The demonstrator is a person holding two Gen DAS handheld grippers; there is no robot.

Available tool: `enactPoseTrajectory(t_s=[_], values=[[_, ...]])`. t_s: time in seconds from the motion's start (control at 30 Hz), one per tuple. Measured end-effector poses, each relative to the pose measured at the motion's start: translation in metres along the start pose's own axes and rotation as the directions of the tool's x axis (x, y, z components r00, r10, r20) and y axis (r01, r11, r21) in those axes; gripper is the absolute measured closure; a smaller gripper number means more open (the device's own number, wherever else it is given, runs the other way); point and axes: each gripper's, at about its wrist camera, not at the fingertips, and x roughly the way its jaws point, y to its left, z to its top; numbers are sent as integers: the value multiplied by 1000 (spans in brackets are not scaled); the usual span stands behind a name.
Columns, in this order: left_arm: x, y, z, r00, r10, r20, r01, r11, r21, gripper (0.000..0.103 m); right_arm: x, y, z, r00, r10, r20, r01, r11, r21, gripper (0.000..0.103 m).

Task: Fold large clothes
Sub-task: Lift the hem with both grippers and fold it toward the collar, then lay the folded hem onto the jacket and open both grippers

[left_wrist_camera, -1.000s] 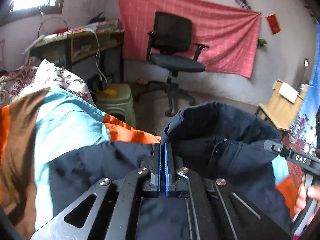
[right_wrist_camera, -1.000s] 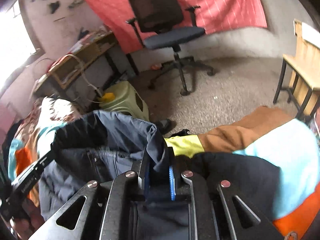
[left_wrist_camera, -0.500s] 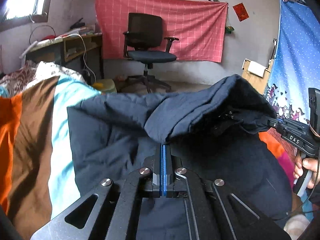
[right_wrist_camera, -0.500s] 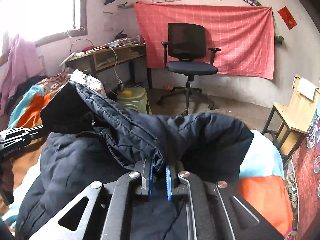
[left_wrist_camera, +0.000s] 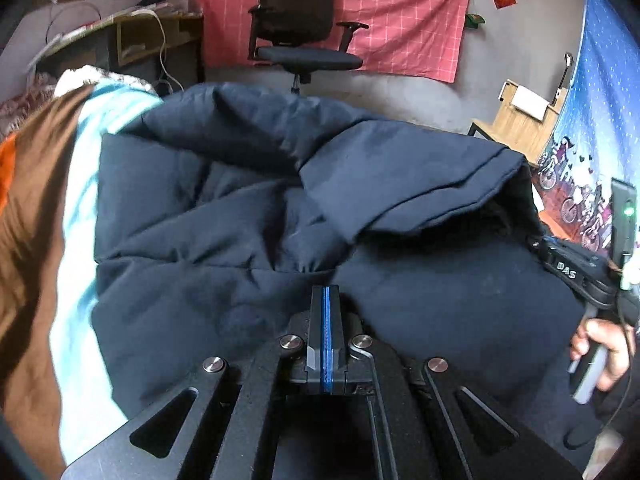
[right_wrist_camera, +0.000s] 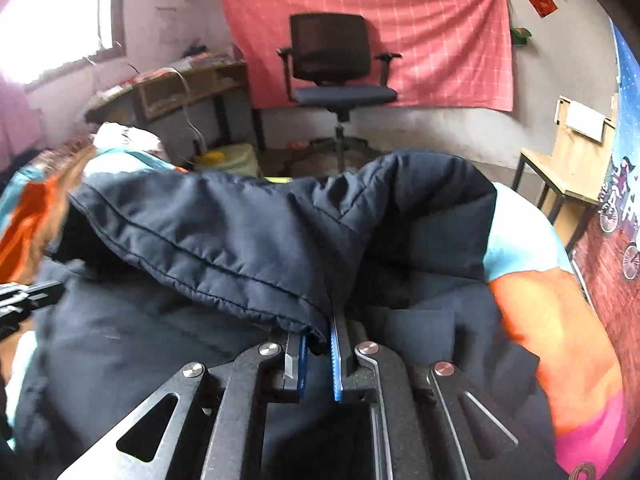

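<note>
A: Where's the jacket [left_wrist_camera: 248, 216]?

B: Spread on the striped blanket [left_wrist_camera: 36, 240], its hem doubled over the body, the fold running left to right between the 2 grippers.

A: Grips?

B: The right gripper [right_wrist_camera: 318, 356] pinches the hem edge, jaws slightly apart around it. The left gripper [left_wrist_camera: 326, 336] looks pressed shut; whether fabric is inside, I cannot tell.

A: Next?

B: Probably laying the hem forward, toward the blanket's far edge, facing the office chair [right_wrist_camera: 336, 68].
</note>
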Motion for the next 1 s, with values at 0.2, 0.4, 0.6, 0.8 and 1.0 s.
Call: enactPoseTrajectory(t_s=[0.2,0.4,0.6,0.8,1.0], values=[[-28,15,3,995,-51,89,56,997,-45,103,12,-14,-10,1000,7,28,-8,998,58,94],[-50,2,50,957,-67,282,85,995,-53,103,-5,-18,-9,999,21,47,-22,999,35,93],[22,-41,120,984,45,172,-71,987,147,103,-14,-3,-6,999,-35,6,35,996,-79,92],[54,-49,96,983,116,145,-150,957,250,103,-57,-22,4,998,-56,25,58,996,-66,56],[58,-48,72,980,101,169,-151,935,320,103,-37,-32,62,994,-34,107,36,999,-15,39]])
